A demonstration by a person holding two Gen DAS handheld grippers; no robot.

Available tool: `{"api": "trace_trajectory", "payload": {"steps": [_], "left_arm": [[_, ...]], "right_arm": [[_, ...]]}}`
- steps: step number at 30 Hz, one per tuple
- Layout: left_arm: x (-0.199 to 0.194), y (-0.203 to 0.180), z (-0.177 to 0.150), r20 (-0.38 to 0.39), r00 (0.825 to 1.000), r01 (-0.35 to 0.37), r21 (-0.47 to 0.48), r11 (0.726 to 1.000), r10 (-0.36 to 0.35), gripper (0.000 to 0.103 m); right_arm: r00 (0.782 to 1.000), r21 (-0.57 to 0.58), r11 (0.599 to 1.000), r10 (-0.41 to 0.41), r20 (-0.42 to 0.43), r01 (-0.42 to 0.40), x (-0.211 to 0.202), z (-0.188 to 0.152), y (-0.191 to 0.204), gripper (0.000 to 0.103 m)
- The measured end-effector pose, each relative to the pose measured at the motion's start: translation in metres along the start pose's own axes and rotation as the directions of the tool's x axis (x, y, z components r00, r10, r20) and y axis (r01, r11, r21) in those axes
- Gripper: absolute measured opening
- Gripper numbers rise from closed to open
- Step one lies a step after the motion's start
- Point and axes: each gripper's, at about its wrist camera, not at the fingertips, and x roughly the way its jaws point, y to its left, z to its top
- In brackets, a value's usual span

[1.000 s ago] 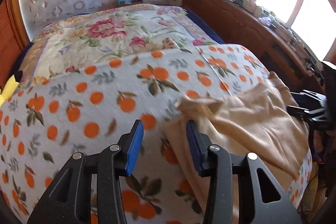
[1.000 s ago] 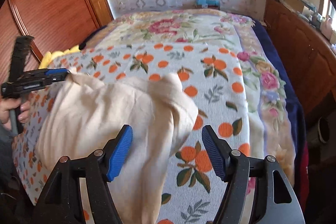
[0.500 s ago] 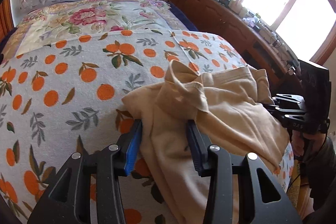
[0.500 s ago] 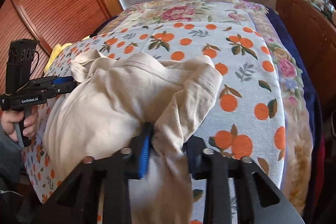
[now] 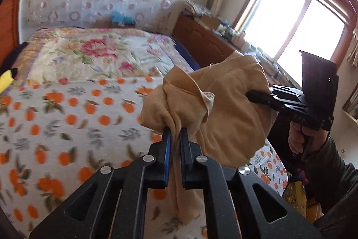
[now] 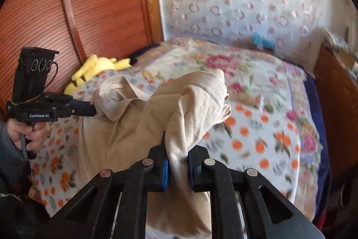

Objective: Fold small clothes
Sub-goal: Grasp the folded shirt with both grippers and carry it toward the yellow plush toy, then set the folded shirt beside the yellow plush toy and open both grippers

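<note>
A small beige garment [image 5: 223, 109] hangs in the air between my two grippers, above the orange-print bedspread [image 5: 67, 118]. My left gripper [image 5: 175, 133] is shut on one bunched edge of it. My right gripper [image 6: 177, 149] is shut on the other edge of the beige garment [image 6: 125, 133], near a stitched hem. Each gripper shows in the other's view: the right gripper [image 5: 252, 94] at the cloth's right side, the left gripper [image 6: 89, 108] at its left side. Cloth droops below both jaws.
The bed has a floral blanket [image 5: 94, 53] at its far end and a yellow plush toy [image 6: 94, 68] by the wooden panel wall [image 6: 85, 10]. A wooden cabinet [image 5: 201, 41] with clutter runs under the window [image 5: 297, 28] on the right.
Both grippers closed on the beige garment and lifted it up off the bedspread; one second ago both were open and the cloth lay on the bed.
</note>
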Motion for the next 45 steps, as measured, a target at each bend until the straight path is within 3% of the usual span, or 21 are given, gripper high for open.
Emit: {"api": "trace_trajectory", "payload": {"steps": [4, 9, 17, 20, 25, 29, 31, 35, 38, 41, 45], "left_arm": [[-0.049, 0.036, -0.007, 0.09, 0.993, -0.071, -0.054, 0.996, 0.076, 0.008], [-0.091, 0.091, -0.024, 0.141, 0.973, -0.159, -0.153, 0.975, 0.181, 0.008], [-0.114, 0.157, -0.049, 0.149, 0.941, -0.253, -0.286, 0.924, 0.304, 0.008], [-0.109, 0.175, -0.063, 0.117, 0.934, -0.287, -0.32, 0.903, 0.338, 0.008], [-0.109, 0.193, -0.076, 0.097, 0.928, -0.307, -0.347, 0.886, 0.36, 0.008], [-0.105, 0.198, -0.087, 0.076, 0.92, -0.334, -0.361, 0.871, 0.385, 0.008], [-0.102, 0.202, -0.091, 0.063, 0.917, -0.346, -0.368, 0.863, 0.394, 0.008], [-0.101, 0.205, -0.092, 0.054, 0.91, -0.366, -0.364, 0.857, 0.411, 0.008], [-0.104, 0.202, -0.092, 0.047, 0.904, -0.382, -0.353, 0.854, 0.424, 0.008], [-0.106, 0.199, -0.092, 0.033, 0.891, -0.417, -0.336, 0.845, 0.453, 0.018], [-0.115, 0.194, -0.094, 0.041, 0.879, -0.437, -0.328, 0.838, 0.474, 0.037]], "right_arm": [[0.998, -0.083, 0.995, 0.056, 0.039, -0.053, 0.02, 0.046, 0.027, 0.013], [0.989, -0.199, 0.971, 0.141, 0.031, -0.132, 0.084, 0.106, 0.064, 0.013], [0.961, -0.306, 0.911, 0.26, -0.096, -0.277, 0.22, 0.197, 0.121, 0.013], [0.957, -0.337, 0.897, 0.245, -0.156, -0.285, 0.283, 0.217, 0.129, 0.013], [0.95, -0.367, 0.884, 0.218, -0.222, -0.288, 0.363, 0.224, 0.15, 0.013], [0.952, -0.368, 0.887, 0.205, -0.227, -0.279, 0.407, 0.226, 0.163, 0.014], [0.962, -0.355, 0.903, 0.18, -0.203, -0.244, 0.418, 0.227, 0.166, 0.024], [0.99, -0.309, 0.942, 0.109, -0.085, -0.131, 0.413, 0.229, 0.156, 0.029], [0.99, -0.27, 0.953, 0.136, -0.027, -0.138, 0.391, 0.219, 0.133, 0.029], [0.98, -0.245, 0.949, 0.189, -0.054, -0.196, 0.379, 0.196, 0.117, 0.029], [0.982, -0.224, 0.959, 0.152, -0.115, -0.175, 0.395, 0.185, 0.102, 0.029]]}}
